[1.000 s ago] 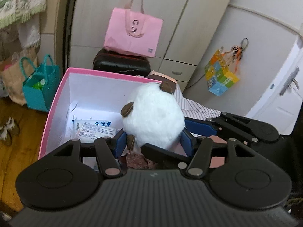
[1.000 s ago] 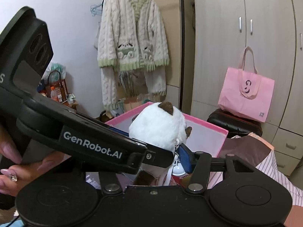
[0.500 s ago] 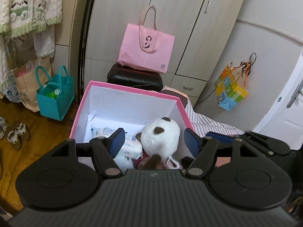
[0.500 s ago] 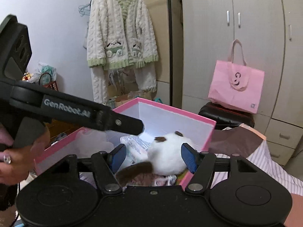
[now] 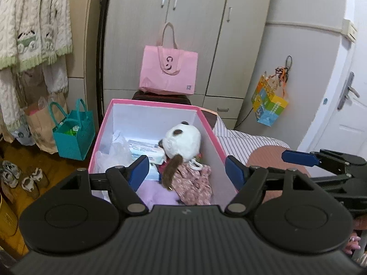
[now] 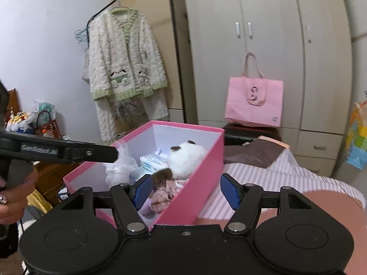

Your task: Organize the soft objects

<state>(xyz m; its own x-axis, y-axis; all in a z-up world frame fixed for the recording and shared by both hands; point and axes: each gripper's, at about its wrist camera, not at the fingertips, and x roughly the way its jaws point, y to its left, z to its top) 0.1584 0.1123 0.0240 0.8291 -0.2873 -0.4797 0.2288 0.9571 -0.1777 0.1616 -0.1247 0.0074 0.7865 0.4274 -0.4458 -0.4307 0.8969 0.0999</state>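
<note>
A white plush toy (image 5: 183, 139) with brown ears and a brown tail lies inside the pink box (image 5: 153, 103), on a floral cloth (image 5: 195, 181) and beside a wipes pack (image 5: 146, 149). My left gripper (image 5: 186, 173) hovers back from the box's near end. Its jaws are opening and nothing is between the blue pads. In the right wrist view the plush toy (image 6: 188, 158) rests against the box's right wall (image 6: 201, 183). My right gripper (image 6: 186, 192) is near that box corner, jaws opening, touching nothing. One right finger (image 5: 298, 158) shows at the right.
A purple soft item (image 5: 156, 194) and a plastic bag (image 5: 114, 151) also lie in the box. Striped bedding (image 5: 247, 142) spreads to its right. A pink tote (image 5: 168, 68) stands behind it, with a teal bag (image 5: 73, 137) and shoes (image 5: 20, 176) on the floor at left.
Both grippers held the white plush above the box. They have let it go, it now lies in the box, and both have pulled back with jaws wider.
</note>
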